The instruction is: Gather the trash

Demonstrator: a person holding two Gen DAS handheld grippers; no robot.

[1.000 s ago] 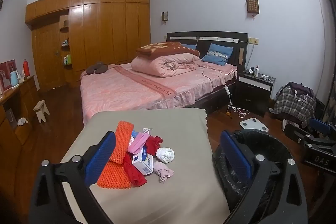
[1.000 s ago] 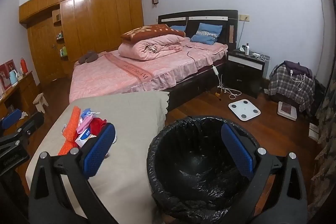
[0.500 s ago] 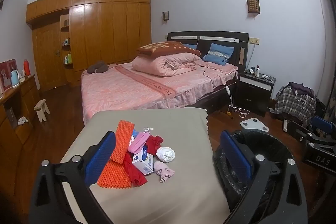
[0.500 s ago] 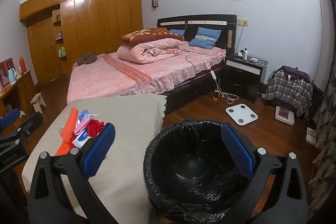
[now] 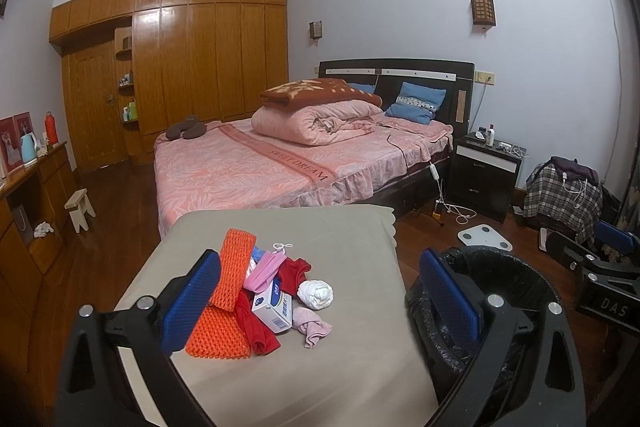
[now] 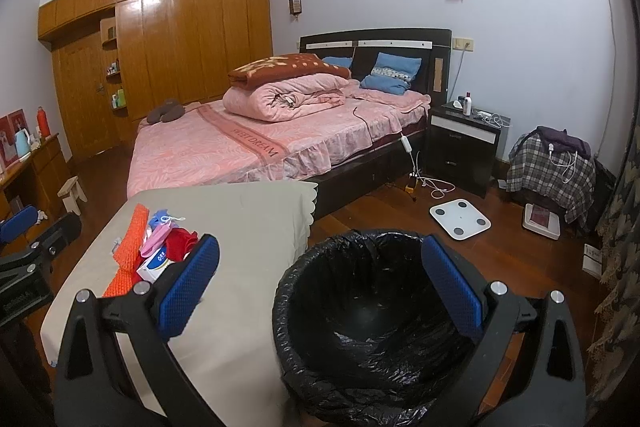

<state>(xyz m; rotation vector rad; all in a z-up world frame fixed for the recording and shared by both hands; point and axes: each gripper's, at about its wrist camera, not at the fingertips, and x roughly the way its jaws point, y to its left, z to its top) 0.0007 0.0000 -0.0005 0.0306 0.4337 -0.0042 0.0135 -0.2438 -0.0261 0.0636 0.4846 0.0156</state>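
Trash pile: orange foam mesh sleeves point(image 5: 230, 291), a pink face mask point(image 5: 265, 266), red cloth point(image 5: 256, 327), a small white-and-blue cardboard box point(image 5: 273, 309), a balled white tissue point(image 5: 316, 293) and a crumpled pink rag point(image 5: 311, 327). All lie heaped together on the beige-covered counter point(image 5: 320, 367), left of centre. Nothing has been lifted yet.

Black-lined round trash bin point(image 6: 368, 327) stands on the wood floor just beside the counter's right edge. Liner looks empty.

Change over the last second: little. In the left view the pile and counter sit almost where they were. In the right view the scene has drifted slightly; the bin rim sits a touch lower and more central, so that claw has tilted or settled over the bin. Judgement: collecting has not begun; both claws are only lining up.

Left claw point(image 5: 320, 303): wide open, nothing held, aimed across the counter, pile between its blue pads and nearer the left one. It hovers short of the heap.

Right claw point(image 6: 320, 287): also spread wide and empty, poised above the bin mouth, its left pad over the counter edge.

Beyond: pink-covered bed point(image 5: 260, 171), wooden wardrobe wall point(image 5: 192, 55).
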